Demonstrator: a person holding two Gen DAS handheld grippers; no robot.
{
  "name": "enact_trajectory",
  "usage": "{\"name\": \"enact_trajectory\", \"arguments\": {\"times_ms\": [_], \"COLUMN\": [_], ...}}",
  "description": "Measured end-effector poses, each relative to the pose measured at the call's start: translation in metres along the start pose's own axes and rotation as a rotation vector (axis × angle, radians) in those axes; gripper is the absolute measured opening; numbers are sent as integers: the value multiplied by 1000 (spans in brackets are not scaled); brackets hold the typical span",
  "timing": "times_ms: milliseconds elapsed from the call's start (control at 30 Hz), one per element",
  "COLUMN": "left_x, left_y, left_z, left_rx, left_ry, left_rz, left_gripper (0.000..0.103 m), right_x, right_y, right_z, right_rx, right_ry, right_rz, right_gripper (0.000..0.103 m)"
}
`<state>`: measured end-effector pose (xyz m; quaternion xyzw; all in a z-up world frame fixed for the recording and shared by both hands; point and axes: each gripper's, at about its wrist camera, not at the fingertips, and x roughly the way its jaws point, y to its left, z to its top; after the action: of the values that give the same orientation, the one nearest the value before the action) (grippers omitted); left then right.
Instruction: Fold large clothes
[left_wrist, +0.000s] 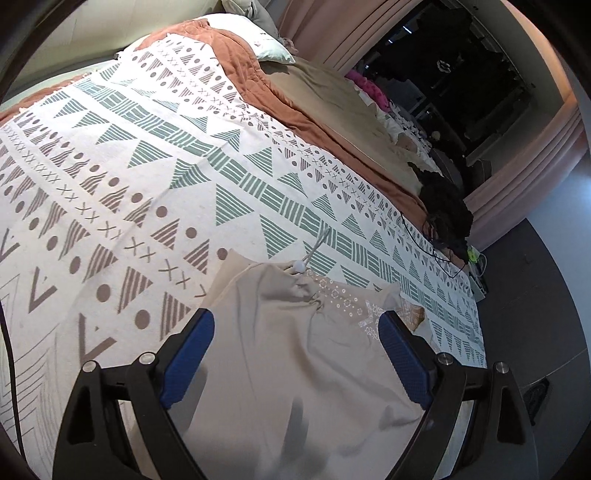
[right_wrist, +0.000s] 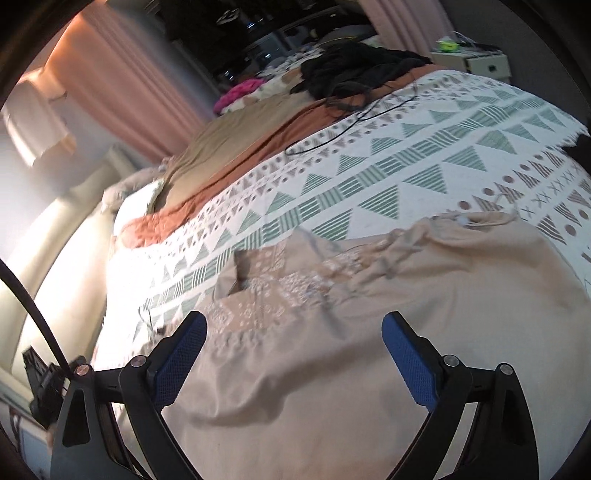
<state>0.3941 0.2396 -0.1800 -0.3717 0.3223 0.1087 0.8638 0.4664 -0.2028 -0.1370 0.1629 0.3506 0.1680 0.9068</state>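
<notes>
Two wrist views look across a bed covered by a white blanket (left_wrist: 155, 155) printed with green and brown triangles, dots and crosses.

Left wrist view, from left to right: patterned blanket fills the left side. At bottom centre the left gripper (left_wrist: 296, 325) has its two blue-padded fingers spread wide, holding nothing. Between and beneath them lies a beige garment (left_wrist: 280, 354), rumpled, with a gathered neckline, a white bead on a drawstring (left_wrist: 298, 266), and a band of small white floral embroidery. It rests near the blanket's lower right edge. Further right, a dark heap of clothes (left_wrist: 445, 206) sits by the bed's edge with a thin black cord (left_wrist: 424, 242) trailing from it, then grey floor.

Right wrist view, from left to right: bright glare and a pink curtain (right_wrist: 122, 77), then a rust quilt (right_wrist: 236, 162) and the blanket. The right gripper (right_wrist: 293, 325) is also spread wide and empty, poised over the garment (right_wrist: 424, 295), which spreads broadly across the lower half, wrinkled, its embroidered part toward the left.

Judging from this, folding has barely begun: the garment lies loose and uneven, with no crisp fold visible. It likely needs smoothing flat, then each fold is still to do.
</notes>
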Motion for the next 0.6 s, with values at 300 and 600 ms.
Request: {"name": "enact_trajectory", "arguments": {"times_ms": [300, 600], "left_x": [-32, -40], "left_y": [51, 89], "left_z": [-33, -77], "left_rx": [-43, -114], "left_ry": [22, 81], "left_rz": [33, 29], "left_gripper": [76, 70], "right_x": [48, 98], "right_y": [56, 80], "right_z": [-27, -48], "right_rx": [-181, -291], "right_ry": [162, 292], "right_rz": [-68, -189], "right_gripper": [71, 67]}}
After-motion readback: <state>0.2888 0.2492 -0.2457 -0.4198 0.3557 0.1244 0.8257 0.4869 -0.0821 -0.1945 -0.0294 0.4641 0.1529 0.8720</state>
